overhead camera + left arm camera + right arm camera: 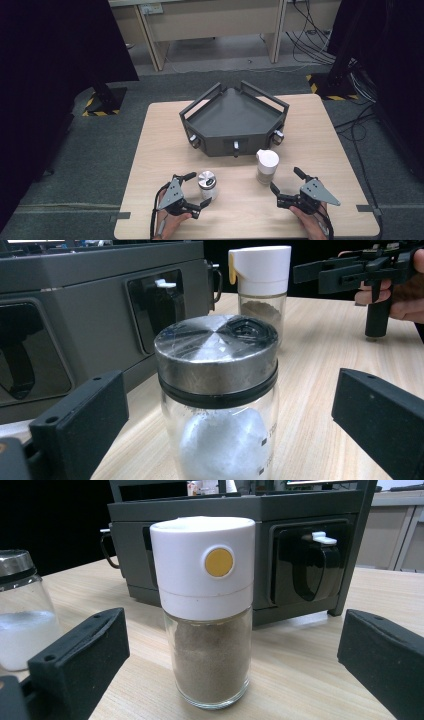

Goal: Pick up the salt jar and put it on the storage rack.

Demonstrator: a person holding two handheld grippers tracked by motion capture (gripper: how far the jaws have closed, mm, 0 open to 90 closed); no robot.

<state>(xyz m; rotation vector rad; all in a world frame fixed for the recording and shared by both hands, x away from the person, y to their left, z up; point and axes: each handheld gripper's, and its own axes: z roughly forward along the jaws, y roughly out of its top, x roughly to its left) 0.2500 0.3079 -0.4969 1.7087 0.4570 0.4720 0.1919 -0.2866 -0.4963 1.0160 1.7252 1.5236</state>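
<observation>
A glass jar with a steel lid (207, 184) (218, 390) holds white powder and stands on the wooden table (150, 150). My left gripper (198, 190) (225, 435) is open, its jaws either side of the jar without touching it. A glass shaker with a white cap (267, 166) (207, 610) (261, 287), marked by a yellow dot, holds brown powder. My right gripper (286, 181) (230, 670) (345, 270) is open just in front of that shaker, jaws wide apart.
A dark grey angular tray (200, 117) (75, 305) (240, 510) with raised rails and hooks on its front wall sits at the middle back of the table. Desks and cables (320, 40) lie on the floor beyond.
</observation>
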